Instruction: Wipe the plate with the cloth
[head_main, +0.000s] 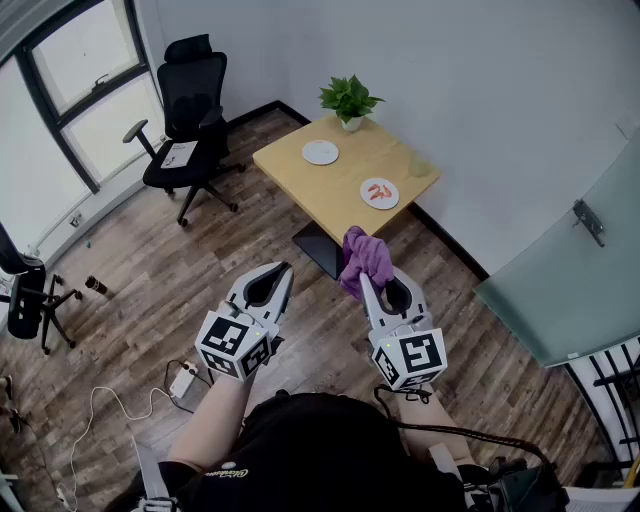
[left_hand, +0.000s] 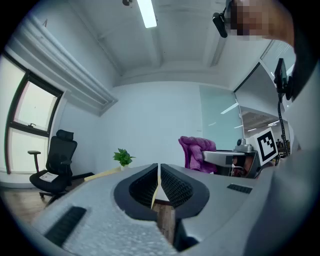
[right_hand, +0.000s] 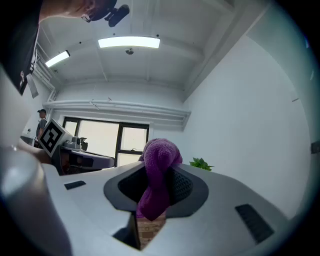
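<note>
So the purple cloth (head_main: 365, 255) is nowhere near a plate right now. It's pinched in the right gripper (head_main: 368, 278), held up in front of the person's chest and well short of the wooden table (head_main: 345, 180). In the right gripper view the jaws are clamped on the middle of the cloth (right_hand: 157, 175), so a fat bunch sticks out past the tips and a tail hangs down behind. My guess is that's on purpose: a wad out front gives you something soft to press and drag, and the hard tips stay off the crockery.

The left gripper (head_main: 280, 278) has its jaws squeezed together on nothing. Its own view shows only a thin slit between the pads (left_hand: 172, 185), with nothing caught in it. It's beside the right one at about the same height, and I reckon it's there to pin the plate down once the wiping starts.

There are two plates on the table. The white plate (head_main: 320, 152) looks clean, and the plate with reddish bits (head_main: 379, 193) sits nearer the wall-side edge, so I'd bet that's the one to wipe. Wiping hasn't started; they'd need to walk up to the table first. There's also a potted plant (head_main: 349, 100) at the far corner.
</note>
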